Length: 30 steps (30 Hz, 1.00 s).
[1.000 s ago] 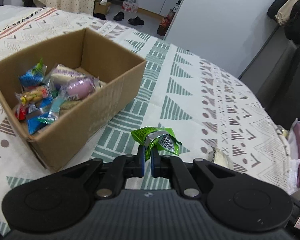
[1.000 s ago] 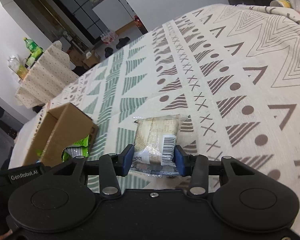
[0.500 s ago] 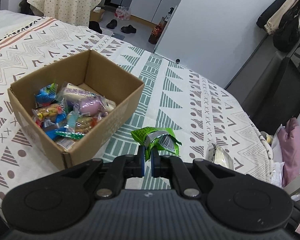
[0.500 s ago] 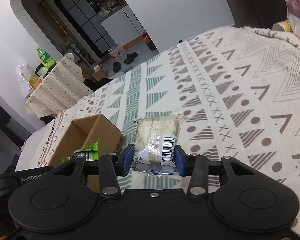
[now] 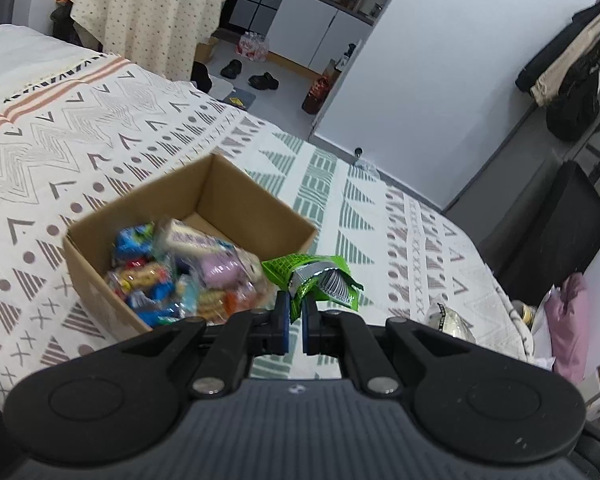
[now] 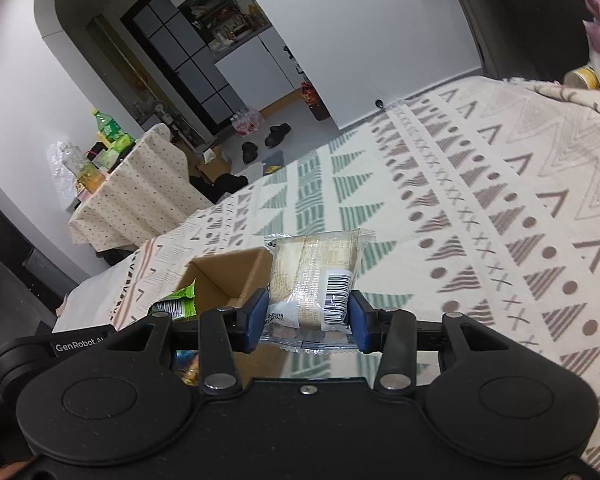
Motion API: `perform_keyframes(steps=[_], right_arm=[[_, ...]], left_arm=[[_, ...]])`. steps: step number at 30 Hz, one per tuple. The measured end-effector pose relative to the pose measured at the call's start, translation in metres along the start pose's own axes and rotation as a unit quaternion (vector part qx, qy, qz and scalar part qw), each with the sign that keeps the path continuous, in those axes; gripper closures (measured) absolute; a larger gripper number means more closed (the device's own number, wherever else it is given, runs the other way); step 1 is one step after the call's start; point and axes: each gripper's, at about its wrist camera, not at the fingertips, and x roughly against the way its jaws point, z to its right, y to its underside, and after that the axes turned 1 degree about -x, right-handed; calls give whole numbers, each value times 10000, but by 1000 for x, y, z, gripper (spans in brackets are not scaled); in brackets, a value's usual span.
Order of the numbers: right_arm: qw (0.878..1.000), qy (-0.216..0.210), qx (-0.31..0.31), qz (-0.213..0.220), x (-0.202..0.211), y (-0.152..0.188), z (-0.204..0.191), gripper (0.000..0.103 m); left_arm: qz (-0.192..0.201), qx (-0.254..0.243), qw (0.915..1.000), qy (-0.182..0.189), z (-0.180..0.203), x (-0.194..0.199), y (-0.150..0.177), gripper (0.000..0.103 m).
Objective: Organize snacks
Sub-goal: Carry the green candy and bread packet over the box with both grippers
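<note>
Left hand-held gripper (image 5: 295, 322) pinches a green snack packet (image 5: 314, 278) nearly closed; right hand-held gripper (image 6: 306, 320) clamps a clear-wrapped pastry (image 6: 318, 276). Both hang by the cardboard box (image 5: 100, 280) of wrapped snacks (image 5: 180, 276) on the bed (image 5: 400, 220).

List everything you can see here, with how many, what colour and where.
cardboard box: one, brown, on the patterned cloth, open
wrapped snacks: several, mixed colours, inside the box
green snack packet: one, green and silver, held above the box's near corner
clear-wrapped cake: one, pale beige, barcode showing, held above the cloth
patterned cloth: one, cream with green and brown shapes
shoes: two, black, on the floor
left gripper: shut on the green packet
right gripper: shut on the cake
</note>
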Motion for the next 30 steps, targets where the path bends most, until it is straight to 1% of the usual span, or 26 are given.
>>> perform_keyframes(steps=[8,18,23,30], right_arm=[[9998,-128,172,48,-4,-2,-35,61],[9990,-277,346,-104,-25,5,-75,61],[9984,-297,447,-203,-40,8,-95,61],[9981,-221,516,-267,-63,5,-110,61]], left_arm=[[141,192,9997,-20,-28,11,-23,99],[296,484,9983,-125,-74,18,-54,99],[261,598,9978,-141,-94,13,-66,99],[109,588,9982,-70,-107,-4,-77,99]])
